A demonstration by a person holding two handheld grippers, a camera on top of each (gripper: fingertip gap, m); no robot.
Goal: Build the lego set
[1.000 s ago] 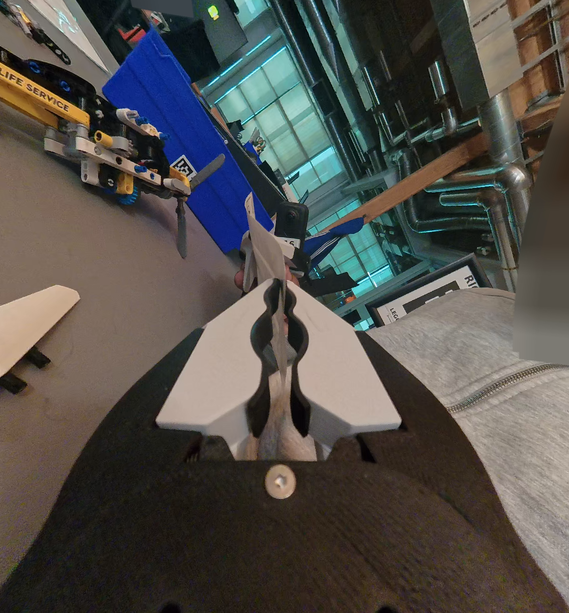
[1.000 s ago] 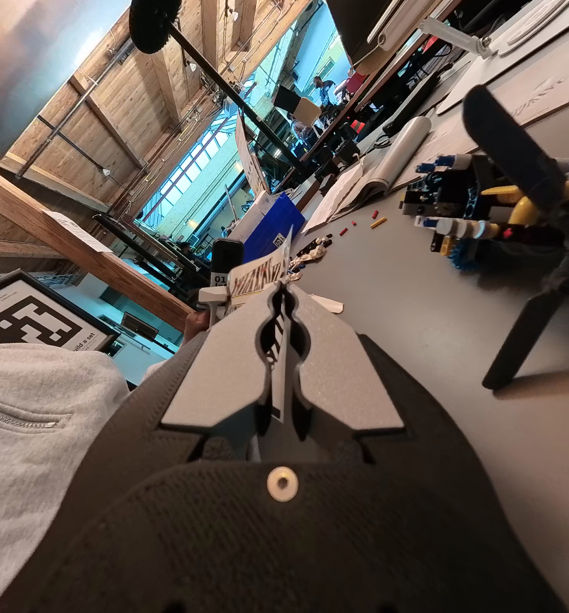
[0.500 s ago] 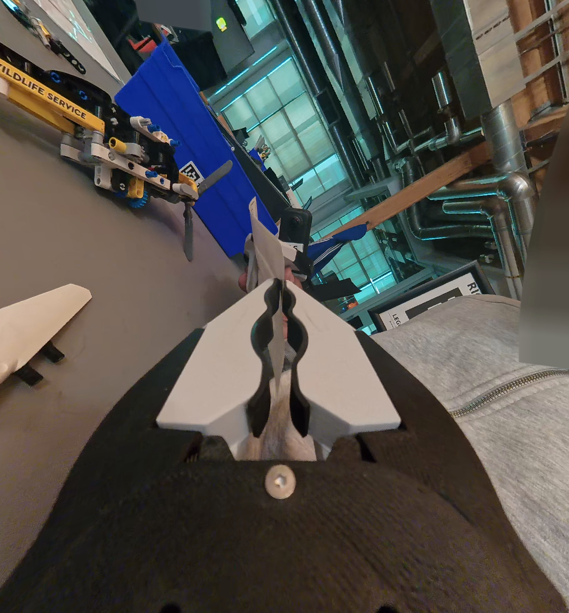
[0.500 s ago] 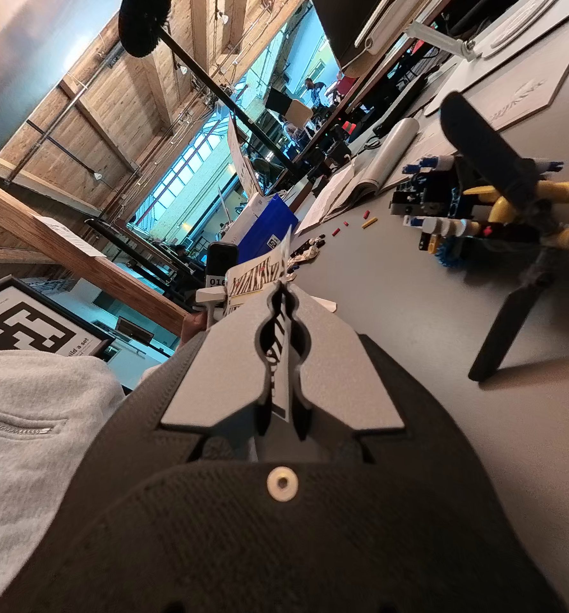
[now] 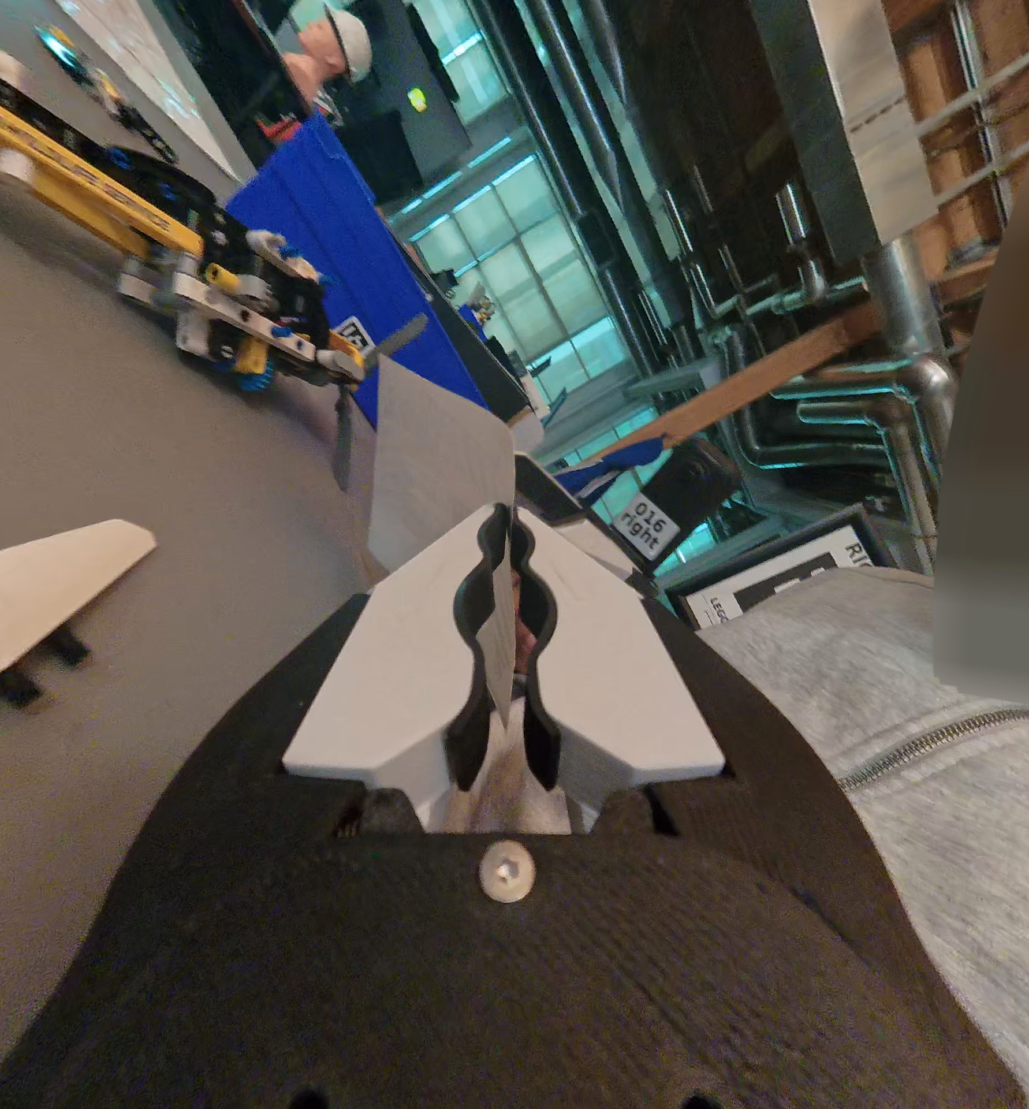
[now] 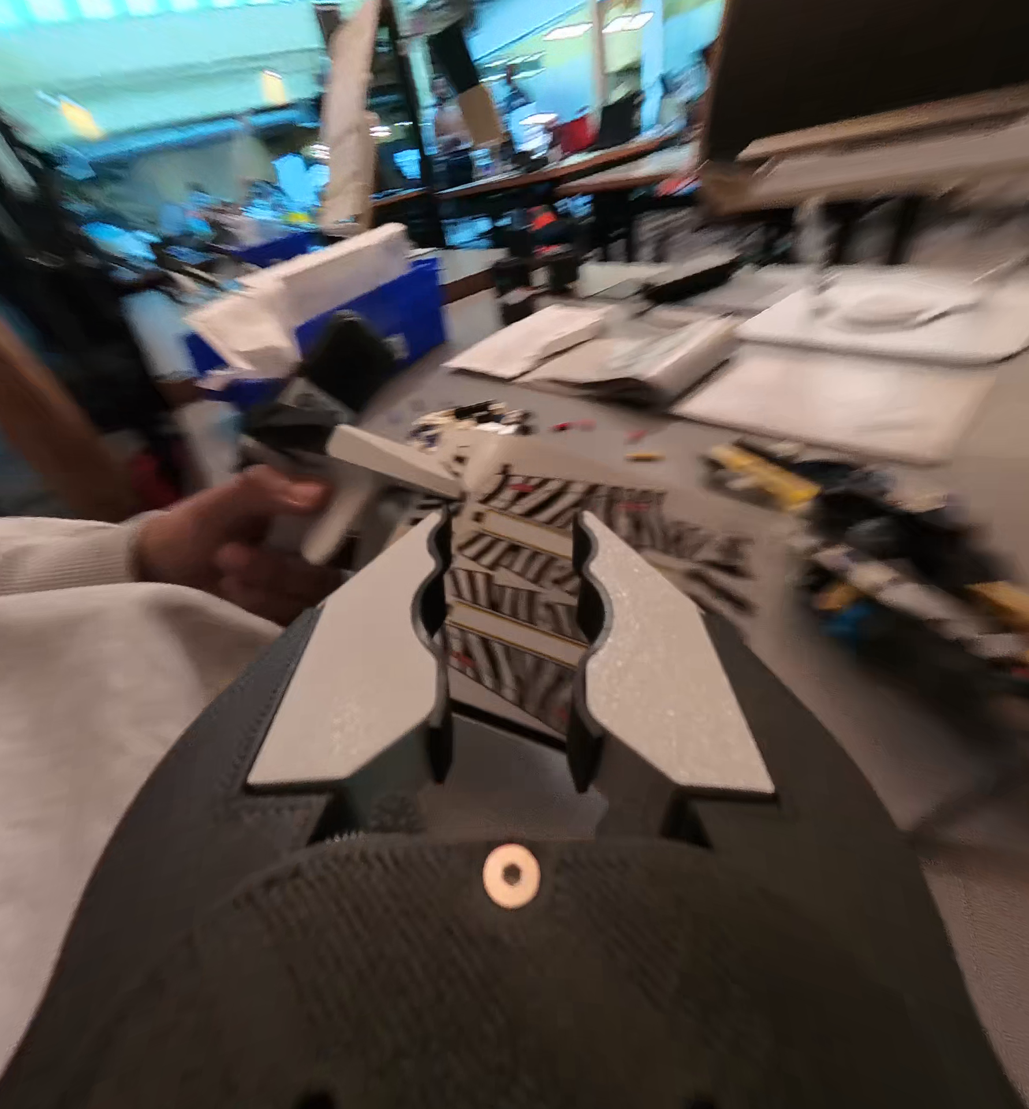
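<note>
With our left hand-held gripper (image 5: 509,528) pinched on the sticker sheet (image 6: 560,576) and our right hand-held gripper (image 6: 509,534) spread open just behind it, we judge it best to keep the sheet taut and regrip one decal's edge; the lego plane (image 5: 248,324) waits on the tabletop (image 5: 140,450)

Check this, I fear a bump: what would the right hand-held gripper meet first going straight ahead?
Most likely the zebra-striped sheet, between the open fingers of the right hand-held gripper and pinched by the left hand-held gripper; blur leaves depth unclear.
</note>
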